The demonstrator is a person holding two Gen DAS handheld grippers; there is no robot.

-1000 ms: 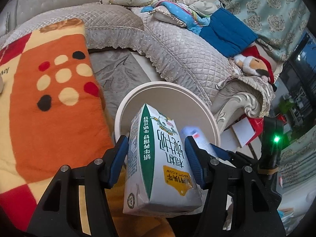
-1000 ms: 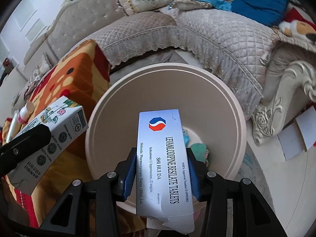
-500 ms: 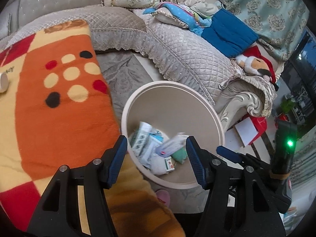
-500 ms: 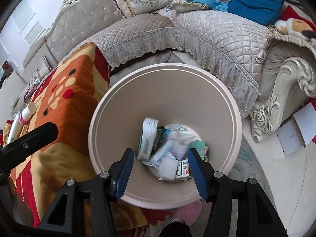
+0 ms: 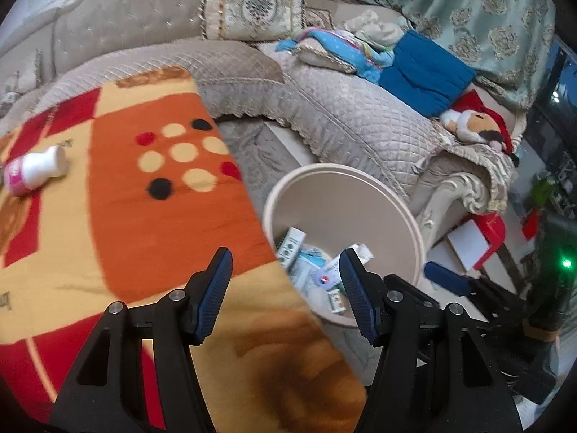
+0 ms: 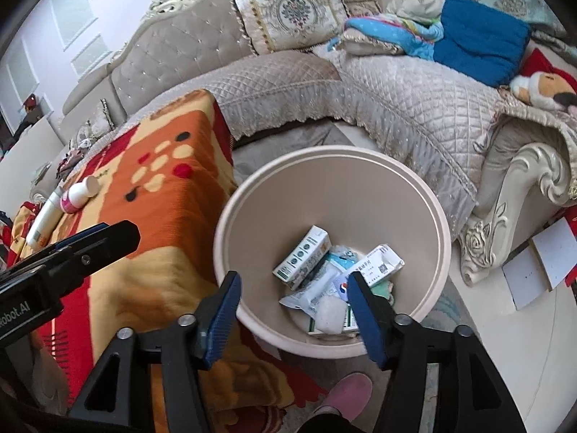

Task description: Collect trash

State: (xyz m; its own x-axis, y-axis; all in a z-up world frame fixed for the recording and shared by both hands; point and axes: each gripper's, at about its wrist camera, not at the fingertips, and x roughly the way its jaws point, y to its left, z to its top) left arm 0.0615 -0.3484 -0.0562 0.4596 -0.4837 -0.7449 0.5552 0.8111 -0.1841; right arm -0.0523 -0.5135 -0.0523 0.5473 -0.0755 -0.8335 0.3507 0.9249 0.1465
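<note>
The right gripper hangs with its jaws parted and nothing between them; they have just been opening, and beyond them lies only the beige trash bin. The left gripper is likewise spread and empty, poised over the edge of the orange blanket just beside the bin. Inside the bin sit the milk carton, the tablet box and other wrappers, so those pieces look dealt with. Judging by what lies loose, the step in hand is to fetch more: a small white bottle with a pink label lies on its side on the blanket, well apart from the bin, and a pale tube lies just beyond it, on the side away from the bin. To do this well, the left gripper, nearer that side, should probably travel away from the bin with jaws kept wide, come down across the bottle's body rather than its neck, and close square so the round shape does not roll off on the soft pile. The right gripper could take the tube across its narrow width. A pink slipper shows just below the bin.
</note>
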